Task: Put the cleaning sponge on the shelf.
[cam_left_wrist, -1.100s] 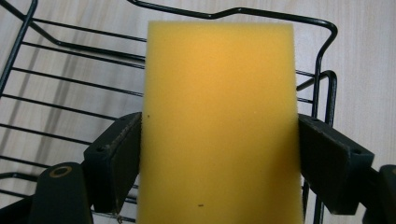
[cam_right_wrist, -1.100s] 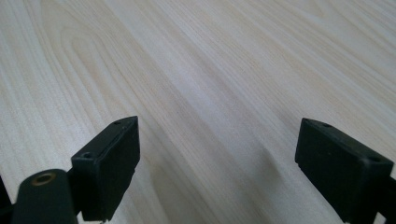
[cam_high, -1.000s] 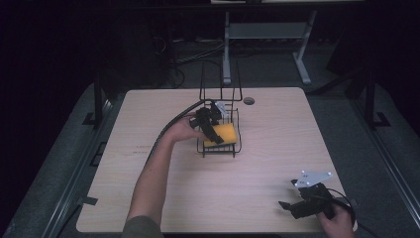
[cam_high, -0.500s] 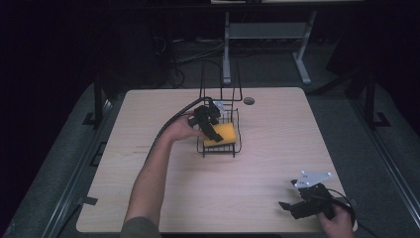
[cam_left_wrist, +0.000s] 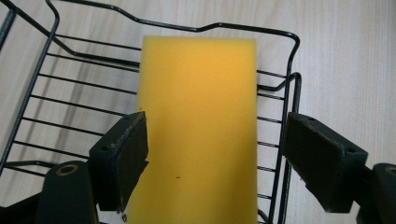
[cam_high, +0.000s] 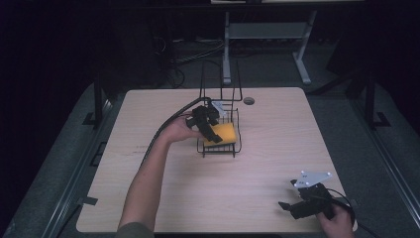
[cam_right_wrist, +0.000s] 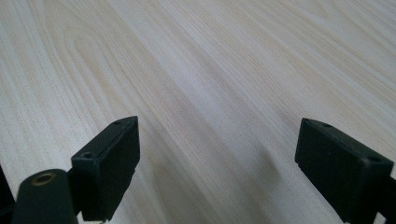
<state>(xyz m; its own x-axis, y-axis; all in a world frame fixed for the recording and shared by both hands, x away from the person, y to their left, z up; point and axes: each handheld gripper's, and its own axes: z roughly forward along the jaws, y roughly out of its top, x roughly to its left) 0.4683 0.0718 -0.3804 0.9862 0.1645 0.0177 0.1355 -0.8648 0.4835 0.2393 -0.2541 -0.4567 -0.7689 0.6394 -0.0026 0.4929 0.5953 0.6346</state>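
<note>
A yellow sponge [cam_left_wrist: 198, 84] lies flat in a black wire basket [cam_left_wrist: 295, 42] on the wooden table. My left gripper [cam_left_wrist: 215, 119] stands open astride the sponge's near half. Its left pad [cam_left_wrist: 123, 154] touches the sponge's edge, and the right pad [cam_left_wrist: 317, 158] stands a little clear of it. From above, the left gripper [cam_high: 215, 130] reaches into the basket [cam_high: 218, 149] over the sponge [cam_high: 227, 133] near the table's middle back. My right gripper [cam_high: 289, 197] rests at the front right corner, open, with bare wood between its jaws [cam_right_wrist: 219, 123].
The basket has tall wire loops [cam_high: 220, 82] rising at its far side. A round grommet hole [cam_high: 248, 100] sits in the table just behind it. The left gripper's cable [cam_high: 163, 129] trails across the table's left. Light wood [cam_high: 277, 139] lies between the two grippers.
</note>
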